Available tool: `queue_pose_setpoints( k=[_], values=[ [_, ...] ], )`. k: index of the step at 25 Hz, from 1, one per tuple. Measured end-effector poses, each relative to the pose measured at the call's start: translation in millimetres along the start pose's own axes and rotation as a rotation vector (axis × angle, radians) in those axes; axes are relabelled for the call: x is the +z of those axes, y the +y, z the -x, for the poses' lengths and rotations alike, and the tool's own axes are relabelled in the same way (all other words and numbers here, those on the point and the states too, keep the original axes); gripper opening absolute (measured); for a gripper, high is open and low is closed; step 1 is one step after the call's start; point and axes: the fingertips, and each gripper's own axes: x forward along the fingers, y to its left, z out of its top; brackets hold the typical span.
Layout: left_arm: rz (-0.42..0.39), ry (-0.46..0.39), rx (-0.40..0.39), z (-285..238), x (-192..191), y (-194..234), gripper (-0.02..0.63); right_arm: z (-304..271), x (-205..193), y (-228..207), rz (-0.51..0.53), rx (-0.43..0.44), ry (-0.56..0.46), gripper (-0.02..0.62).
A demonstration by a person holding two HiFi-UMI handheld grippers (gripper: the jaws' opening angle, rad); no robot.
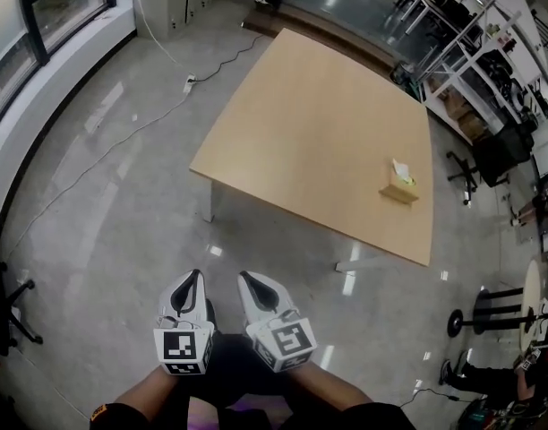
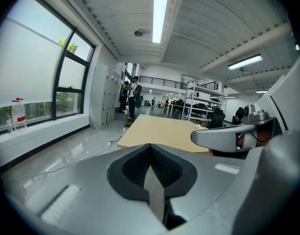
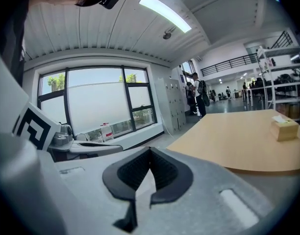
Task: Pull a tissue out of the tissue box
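Observation:
A tan tissue box (image 1: 399,186) with a white tissue sticking out of its top stands near the right front corner of a light wooden table (image 1: 319,141). In the right gripper view the tissue box (image 3: 284,128) shows far off at the right on the table (image 3: 243,141). Both grippers hang close to my body, well short of the table, over the floor. My left gripper (image 1: 192,280) is shut with nothing in it, and my right gripper (image 1: 249,281) is likewise shut and empty. In the left gripper view the table (image 2: 160,131) lies ahead.
Shiny grey floor surrounds the table. A cable (image 1: 166,106) runs across the floor at the left. Office chairs (image 1: 475,164) and shelving (image 1: 471,52) stand at the right. A person (image 2: 134,96) stands far beyond the table. Windows (image 1: 41,16) line the left wall.

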Motion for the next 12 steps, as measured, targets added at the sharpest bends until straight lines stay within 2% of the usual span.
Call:
queue_pose_setpoints(
  k=[8,12],
  values=[
    [-0.064,0.03,-0.11,-40.6,7.8,-76.8,0.018,41.0,1.1,-73.2,-0.069,-0.12,-0.037,-0.009],
    [-0.096,0.035,-0.176,-66.2,13.4,-128.6,0.018,70.2,11.0,-119.1,-0.088,-0.172,-0.072,-0.009]
  ],
)
